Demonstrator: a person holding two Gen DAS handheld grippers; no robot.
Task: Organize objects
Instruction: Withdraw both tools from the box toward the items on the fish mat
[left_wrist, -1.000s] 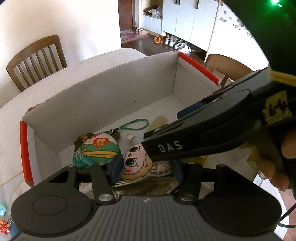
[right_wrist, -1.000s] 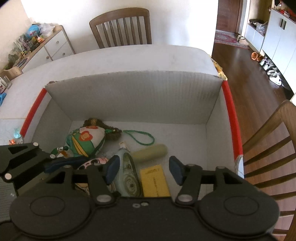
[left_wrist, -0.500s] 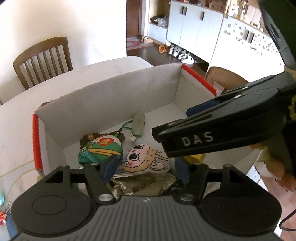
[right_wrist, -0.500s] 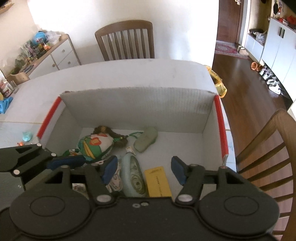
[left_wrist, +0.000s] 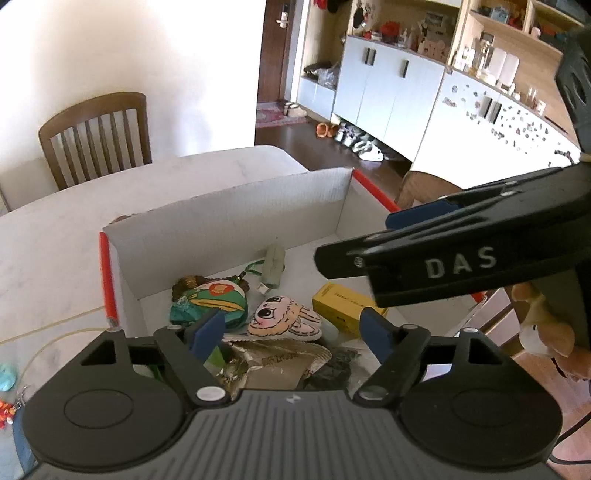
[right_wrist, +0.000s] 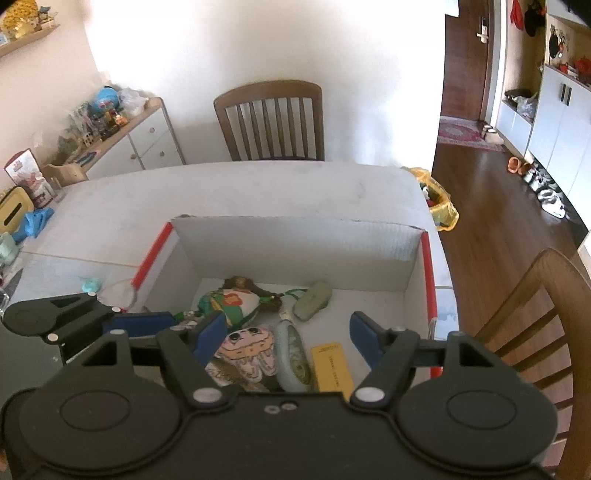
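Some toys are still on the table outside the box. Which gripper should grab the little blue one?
Probably the left gripper. The little blue toy lies on the table off the box's left wall, that gripper's side. Its opening jaws hold nothing. The right gripper would have to cross over.

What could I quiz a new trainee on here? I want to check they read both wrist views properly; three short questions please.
1. True or false: the yellow box lies inside the cardboard box.
2. Does either the left gripper or the right gripper hold anything?
3. Which lies nearest the far wall: A) bunny plush, B) pale green tube, C) foil packet?

Key: 1 true. 2 No; both jaws are opening, empty. 3 B.
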